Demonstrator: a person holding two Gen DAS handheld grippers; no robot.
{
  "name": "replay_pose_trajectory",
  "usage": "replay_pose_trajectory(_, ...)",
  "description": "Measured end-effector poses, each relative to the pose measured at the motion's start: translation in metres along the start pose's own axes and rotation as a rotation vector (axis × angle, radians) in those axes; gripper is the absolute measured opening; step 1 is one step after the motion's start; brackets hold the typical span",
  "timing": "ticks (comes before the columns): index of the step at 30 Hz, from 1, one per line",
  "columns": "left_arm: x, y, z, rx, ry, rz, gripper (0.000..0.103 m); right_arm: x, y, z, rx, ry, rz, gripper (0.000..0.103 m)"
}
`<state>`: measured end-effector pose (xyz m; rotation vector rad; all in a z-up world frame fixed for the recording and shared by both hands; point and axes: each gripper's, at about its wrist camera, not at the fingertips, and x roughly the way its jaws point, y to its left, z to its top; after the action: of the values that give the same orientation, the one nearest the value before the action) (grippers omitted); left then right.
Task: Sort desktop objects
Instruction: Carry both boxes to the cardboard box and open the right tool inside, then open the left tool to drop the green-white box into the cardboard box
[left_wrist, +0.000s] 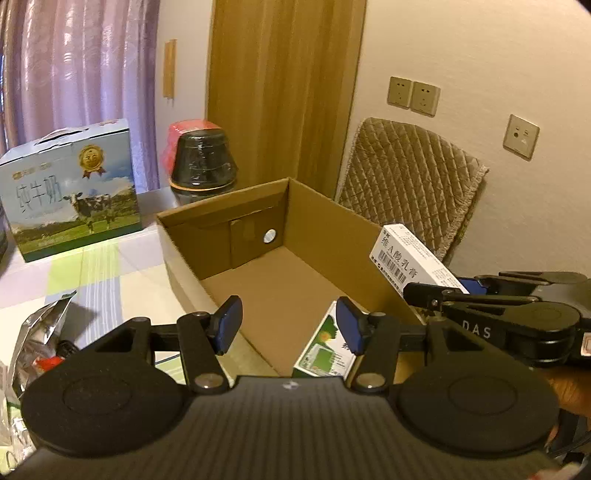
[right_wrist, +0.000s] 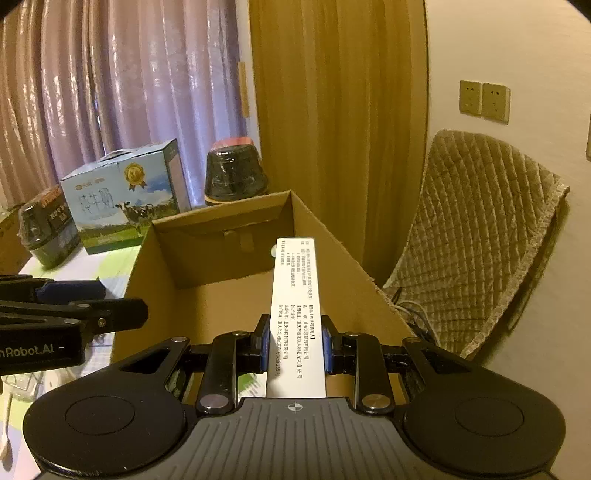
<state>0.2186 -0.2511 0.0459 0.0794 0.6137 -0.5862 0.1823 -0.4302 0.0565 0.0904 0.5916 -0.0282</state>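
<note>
In the left wrist view, the left gripper (left_wrist: 290, 325) is held above the near edge of an open cardboard box (left_wrist: 317, 236), its blue-padded fingers (left_wrist: 231, 321) spread wide with nothing between them. A green and white carton (left_wrist: 321, 350) is seen lying on the floor of the box at its near right corner, partly hidden behind the right finger. A white medicine box (left_wrist: 410, 264) printed with a barcode is held over the right wall of the cardboard box by the right gripper (left_wrist: 436, 295), which enters from the right edge. On the checked tablecloth (left_wrist: 92, 273) a milk carton with a cow picture (left_wrist: 70, 192) stands to the left of the cardboard box, a dark wrapped pot (left_wrist: 203, 162) stands behind it, and a silver foil bag (left_wrist: 40, 332) lies at the lower left. A quilted chair cover (left_wrist: 410, 184) is seen against the wall at right. In the right wrist view, the right gripper (right_wrist: 295, 347) is shown pinching the white medicine box (right_wrist: 297, 314) by its long sides, the box pointing forward above the interior of the cardboard box (right_wrist: 166, 266). The left gripper (right_wrist: 70, 306) is seen at the left edge, just beside the cardboard box. The milk carton with a cow picture (right_wrist: 122, 195) and two dark wrapped pots stand beyond.
</note>
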Motion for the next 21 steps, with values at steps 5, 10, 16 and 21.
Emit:
replay_pose_trajectory(5,-0.006,0.006,-0.003,0.002,0.005,0.012,0.051,0.002,0.002,0.005,0.005,-0.032,0.027,0.038)
replay_pose_trajectory(10,-0.012,0.013,-0.007,0.009,0.009,0.024,0.051,-0.004,0.001,0.004,-0.001,-0.051,0.014,0.052)
replay_pose_trajectory(16,-0.024,0.023,-0.011,0.007,0.008,0.038,0.054,-0.016,-0.001,0.002,0.023,-0.063,0.006,0.054)
replay_pose_trajectory(21,-0.041,0.033,-0.015,0.004,-0.001,0.061,0.055,-0.035,0.008,0.006,0.018,-0.084,0.018,0.059)
